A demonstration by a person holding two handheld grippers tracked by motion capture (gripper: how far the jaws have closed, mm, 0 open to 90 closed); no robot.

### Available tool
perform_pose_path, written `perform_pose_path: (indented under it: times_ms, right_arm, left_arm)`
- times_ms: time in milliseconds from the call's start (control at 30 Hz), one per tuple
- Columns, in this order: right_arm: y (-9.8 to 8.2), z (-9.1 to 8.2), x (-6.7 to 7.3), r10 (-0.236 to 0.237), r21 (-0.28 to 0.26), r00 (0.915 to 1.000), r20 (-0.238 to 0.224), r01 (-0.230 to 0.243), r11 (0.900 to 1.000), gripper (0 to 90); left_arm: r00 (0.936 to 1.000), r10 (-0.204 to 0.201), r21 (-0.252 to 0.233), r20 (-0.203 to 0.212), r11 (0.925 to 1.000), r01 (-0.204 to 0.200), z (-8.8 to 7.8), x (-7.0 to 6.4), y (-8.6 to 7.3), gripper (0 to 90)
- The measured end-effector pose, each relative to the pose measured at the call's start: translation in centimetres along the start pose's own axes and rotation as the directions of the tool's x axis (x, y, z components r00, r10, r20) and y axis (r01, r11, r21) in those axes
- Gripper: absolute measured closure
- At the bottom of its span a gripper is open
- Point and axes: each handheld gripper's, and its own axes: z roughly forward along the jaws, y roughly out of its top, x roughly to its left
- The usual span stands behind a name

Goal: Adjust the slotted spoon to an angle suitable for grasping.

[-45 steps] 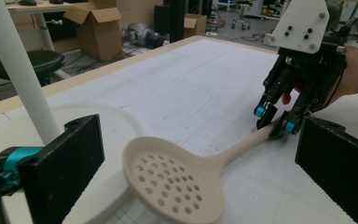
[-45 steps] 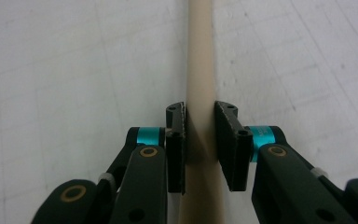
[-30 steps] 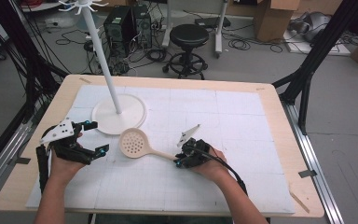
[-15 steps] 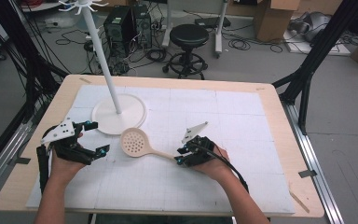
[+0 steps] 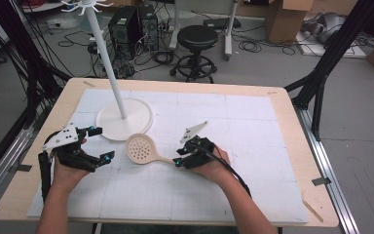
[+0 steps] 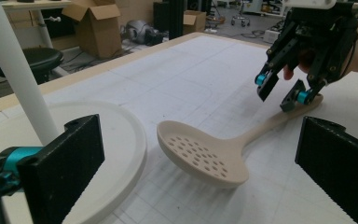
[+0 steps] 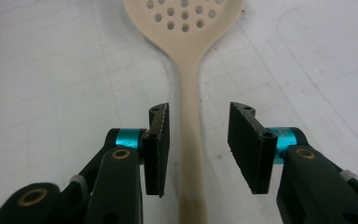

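White gridded mat (image 5: 253,141) on table (image 5: 282,97); stool (image 5: 197,36) behind.

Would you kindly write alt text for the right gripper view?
The right gripper stands open astride the handle of a beige slotted spoon, its pads clear of it on both sides. The spoon lies on a white gridded mat, perforated bowl at the top.

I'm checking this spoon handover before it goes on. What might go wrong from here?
1. The right gripper has just been opening; its pads flank the slotted spoon handle without pressing, so lifting now may leave it behind.
2. The grip sits at the handle's far end, so the bowl may droop or swing.
3. The stand close by could be knocked.
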Motion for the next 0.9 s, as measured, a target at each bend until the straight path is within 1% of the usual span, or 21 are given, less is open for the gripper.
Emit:
perform_pose_path:
  times_ms: [100, 167, 200, 233, 267, 300, 333, 367, 467, 500, 533, 567, 600, 667, 700, 733, 767, 867, 900]
  right_arm:
    - [1.0, 1.6, 0.2, -0.013, 0.046, 0.9999, -0.008, 0.014, 0.999, 58.4]
    - [1.4, 2.8, 0.3, -0.013, 0.093, 0.9998, -0.016, 0.015, 0.996, 58.6]
    - [1.6, 3.9, 0.4, -0.025, 0.141, 0.9993, -0.029, 0.029, 0.99, 63.4]
    - [1.6, 3.9, 0.4, -0.025, 0.141, 0.9993, -0.029, 0.029, 0.99, 63.4]
    - [1.7, 4.3, 0.7, -0.067, 0.159, 0.9976, -0.015, 0.069, 0.985, 76.7]
    - [1.7, 4.3, 0.7, -0.067, 0.159, 0.9976, -0.015, 0.069, 0.985, 76.7]
    - [1.9, 4.3, 0.7, -0.08, 0.163, 0.9968, -0.004, 0.08, 0.983, 76.7]
    - [2.0, 4.4, 0.9, -0.11, 0.164, 0.9938, -0.017, 0.111, 0.98, 77.8]
    - [2.1, 4.5, 1.3, -0.165, 0.158, 0.9858, -0.031, 0.168, 0.973, 78.2]
    - [2.1, 4.5, 1.3, -0.165, 0.158, 0.9858, -0.031, 0.168, 0.973, 78.2]
    - [2.2, 4.6, 1.6, -0.174, 0.156, 0.9835, -0.049, 0.18, 0.971, 78.2]
    - [2.4, 4.9, 1.9, -0.197, 0.148, 0.9781, -0.068, 0.205, 0.968, 78.2]
    - [2.4, 4.9, 1.9, -0.197, 0.148, 0.9781, -0.068, 0.205, 0.968, 78.2]
    - [2.7, 5.2, 2.4, -0.218, 0.143, 0.9722, -0.084, 0.229, 0.963, 78.2]
    - [2.8, 5.3, 2.5, -0.226, 0.14, 0.9703, -0.086, 0.236, 0.962, 78.2]
    - [2.8, 5.3, 2.5, -0.226, 0.14, 0.9703, -0.086, 0.236, 0.962, 78.2]
    - [3.0, 5.6, 2.9, -0.23, 0.139, 0.968, -0.099, 0.243, 0.96, 78.1]
    - [3.1, 5.6, 3.0, -0.231, 0.142, 0.9675, -0.104, 0.244, 0.959, 77.3]
    - [3.1, 5.7, 3.0, -0.225, 0.133, 0.9691, -0.101, 0.237, 0.962, 76.2]
  left_arm:
    - [1.0, -0.002, -0.005, 0.0, 1.0, 0.002, 0.0, 0.1, 0.0, 1.7]
    - [1.0, -0.004, -0.004, -0.002, 1.0, 0.004, -0.1, 0.1, 0.0, 1.7]
    - [1.0, -0.004, -0.005, -0.001, 1.0, 0.004, -0.1, 0.1, 0.0, 1.7]
    - [1.0, -0.003, -0.005, -0.001, 1.0, 0.003, -0.1, 0.1, 0.0, 1.7]
    - [1.0, -0.003, -0.007, -0.001, 1.0, 0.003, -0.1, 0.1, 0.0, 1.7]
    - [1.0, -0.003, -0.007, -0.001, 1.0, 0.003, -0.1, 0.1, 0.0, 1.7]
    - [1.0, -0.002, -0.008, -0.001, 1.0, 0.002, -0.1, 0.1, 0.0, 1.7]
    - [1.0, -0.002, -0.009, -0.001, 1.0, 0.002, -0.1, 0.1, 0.0, 1.7]
    - [1.0, -0.007, -0.017, -0.002, 0.9998, 0.007, -0.2, 0.1, 0.0, 1.7]
    - [1.0, -0.007, -0.017, -0.002, 0.9998, 0.007, -0.2, 0.1, 0.0, 1.7]
    - [1.0, -0.003, -0.015, -0.003, 0.9999, 0.003, -0.2, 0.1, 0.0, 1.7]
    - [1.0, -0.001, -0.014, -0.003, 0.9999, 0.001, -0.2, 0.1, 0.0, 1.7]
    - [1.0, -0.002, -0.013, -0.003, 0.9999, 0.002, -0.2, 0.1, 0.1, 1.7]
    - [1.0, 0.0, -0.016, -0.003, 0.9999, 0.0, -0.3, 0.1, 0.1, 1.7]
    - [1.0, 0.0, -0.016, -0.003, 0.9999, 0.0, -0.3, 0.1, 0.1, 1.7]
    - [1.0, 0.0, -0.016, -0.004, 0.9999, 0.0, -0.2, 0.1, 0.1, 1.7]
    - [1.0, 0.001, -0.014, -0.003, 0.9999, -0.001, -0.3, 0.1, 0.1, 1.7]
    - [1.0, -0.001, -0.014, -0.002, 0.9999, 0.0, -0.2, 0.1, 0.1, 1.7]
    - [1.0, 0.0, -0.013, -0.002, 0.9999, 0.0, -0.2, 0.1, 0.1, 1.7]
